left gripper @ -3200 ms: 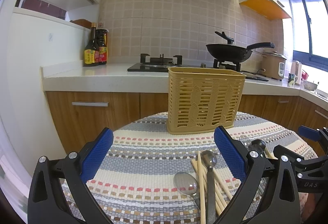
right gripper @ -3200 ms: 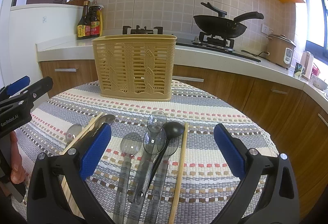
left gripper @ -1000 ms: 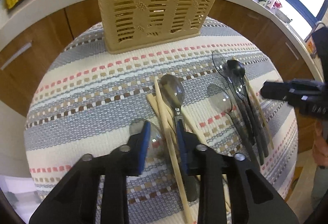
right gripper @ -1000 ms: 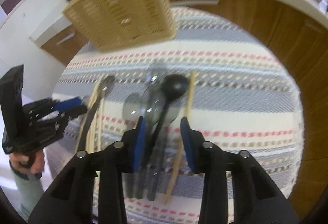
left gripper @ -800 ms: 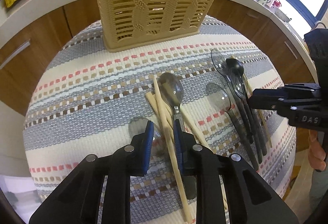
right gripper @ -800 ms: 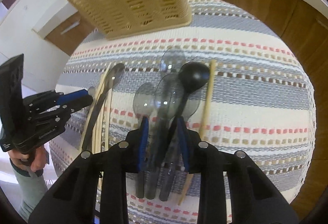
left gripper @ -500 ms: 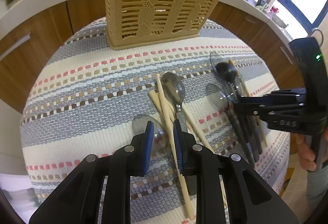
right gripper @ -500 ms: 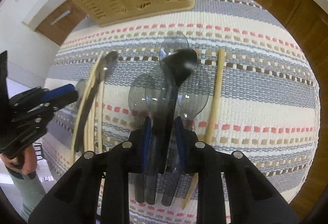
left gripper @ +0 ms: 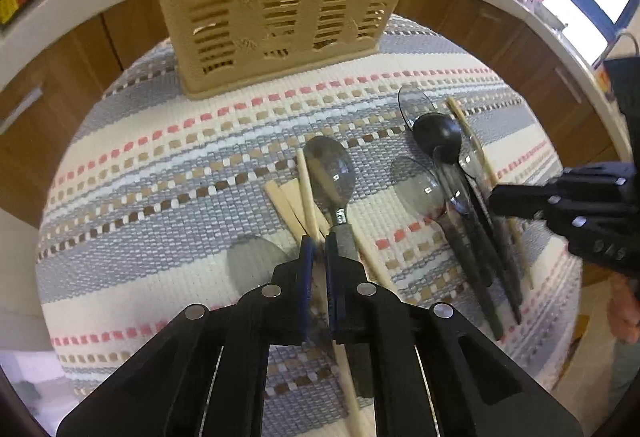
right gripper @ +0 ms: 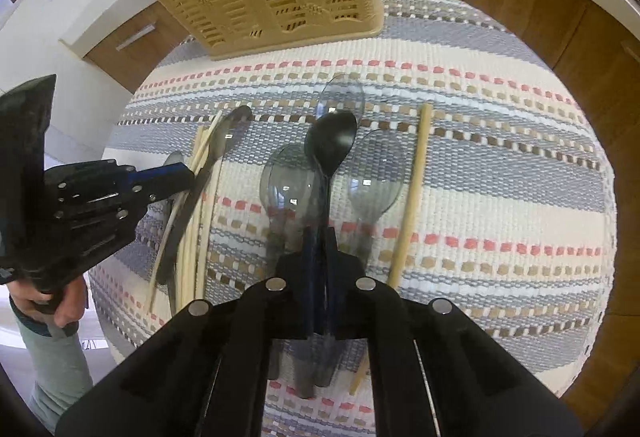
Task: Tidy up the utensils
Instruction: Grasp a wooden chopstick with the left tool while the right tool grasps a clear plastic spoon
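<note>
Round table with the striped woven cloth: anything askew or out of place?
Nothing damaged or spilled. Wooden chopsticks lie crossed under the metal spoon; translucent grey plastic spoons overlap the black spoon.

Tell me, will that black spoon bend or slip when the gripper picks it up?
The black spoon looks like thin plastic, so it is probably light and may flex a little. Its handle is narrow and smooth, and the right gripper is shut on it well behind the bowl, so the bowl end could droop or swivel. It overlaps the clear spoons, so lifting might nudge them.
</note>
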`<state>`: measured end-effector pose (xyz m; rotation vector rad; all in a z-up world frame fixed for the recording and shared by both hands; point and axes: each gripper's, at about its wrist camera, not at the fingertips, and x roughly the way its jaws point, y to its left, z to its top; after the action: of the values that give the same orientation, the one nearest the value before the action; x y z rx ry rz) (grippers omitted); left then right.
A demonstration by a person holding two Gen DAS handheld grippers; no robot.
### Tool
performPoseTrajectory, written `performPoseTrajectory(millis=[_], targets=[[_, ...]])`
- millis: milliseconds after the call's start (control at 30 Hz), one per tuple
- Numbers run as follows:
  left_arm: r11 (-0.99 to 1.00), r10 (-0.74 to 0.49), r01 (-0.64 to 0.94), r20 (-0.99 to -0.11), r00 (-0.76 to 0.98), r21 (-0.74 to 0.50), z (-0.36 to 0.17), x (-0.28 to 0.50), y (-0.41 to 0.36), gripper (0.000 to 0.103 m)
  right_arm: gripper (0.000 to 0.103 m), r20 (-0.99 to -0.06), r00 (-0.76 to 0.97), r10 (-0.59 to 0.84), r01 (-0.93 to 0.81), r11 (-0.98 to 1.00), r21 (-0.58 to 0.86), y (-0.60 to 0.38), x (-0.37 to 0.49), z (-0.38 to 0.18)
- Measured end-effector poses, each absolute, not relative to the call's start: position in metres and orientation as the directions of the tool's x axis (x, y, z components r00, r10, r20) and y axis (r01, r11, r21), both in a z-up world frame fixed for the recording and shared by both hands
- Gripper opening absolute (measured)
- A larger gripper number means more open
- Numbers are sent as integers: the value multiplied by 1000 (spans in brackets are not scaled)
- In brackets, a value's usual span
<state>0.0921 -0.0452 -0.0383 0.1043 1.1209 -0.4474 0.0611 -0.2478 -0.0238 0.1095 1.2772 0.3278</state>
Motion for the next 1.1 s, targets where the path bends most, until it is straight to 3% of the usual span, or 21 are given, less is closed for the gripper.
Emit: performPoseTrajectory(millis=[200,400,500,567,600,700,733,767,900,967,1100], targets=[[922,-324,343,-846,424,-181,-29,87,-25,3,5,-896,260,360,-228,925,305,-260,49,-9],[915,-363,334,-820,442,-225,-18,80,-5,3,19,-914,227,337,-284,920,269,-238,46,-13],[910,-378,340,-812,445,-237,-15,75,1,3,29,-914,232,333,-275,923,267,-239,47,-13],[907,-386,343,-808,445,-244,-16,73,5,3,49,-913,247,324,-265,929,258,-239,49,-12],[906,-388,345,-806,447,-245,-15,72,7,3,52,-912,257,321,-259,932,255,-241,49,-11],[905,-392,346,-801,452,-247,-16,71,9,3,49,-930,235,282,-262,940,219,-240,48,-13],[905,-393,346,-800,453,-249,-19,72,7,3,35,-934,225,276,-259,942,216,-238,49,-15],[904,-396,347,-798,454,-251,-19,72,6,3,27,-941,204,270,-256,943,215,-235,50,-19],[900,-402,357,-793,459,-249,-19,71,3,3,21,-953,198,231,-250,952,179,-223,55,-33],[900,-400,361,-789,466,-243,-18,69,2,3,10,-953,207,219,-257,953,163,-222,55,-31],[903,-397,365,-766,505,-227,-8,65,4,3,10,-943,251,217,-286,948,141,-223,48,-17]])
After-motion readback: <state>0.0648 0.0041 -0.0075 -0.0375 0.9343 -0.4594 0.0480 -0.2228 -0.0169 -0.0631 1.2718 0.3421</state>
